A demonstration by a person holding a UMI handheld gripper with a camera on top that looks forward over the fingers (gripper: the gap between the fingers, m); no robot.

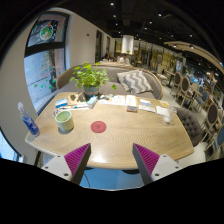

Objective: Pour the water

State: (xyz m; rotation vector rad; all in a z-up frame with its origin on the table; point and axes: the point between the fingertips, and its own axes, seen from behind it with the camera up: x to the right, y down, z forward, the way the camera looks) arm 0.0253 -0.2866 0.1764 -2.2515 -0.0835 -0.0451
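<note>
Ahead of your gripper (109, 160) a table (120, 140) spreads; a coaster (98, 127) lies just beyond the fingers, a cup (64, 120) left, a bottle (29, 121) farther left, a plant (91, 78) behind.

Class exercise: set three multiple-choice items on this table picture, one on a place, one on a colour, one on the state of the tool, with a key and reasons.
1. Where does the potted plant stand?
A. at the table's far side
B. between the fingers
C. on the floor

2. What colour is the round coaster?
A. blue
B. red
C. yellow

3. How is the tool?
A. shut on the green cup
B. shut on the bottle
C. open, holding nothing

Key: 1 A, it stands beyond the green cup on the wooden table. 2 B, it shows red. 3 C, the fingers stand apart with only table between them; the bottle stands off by the cup.
</note>
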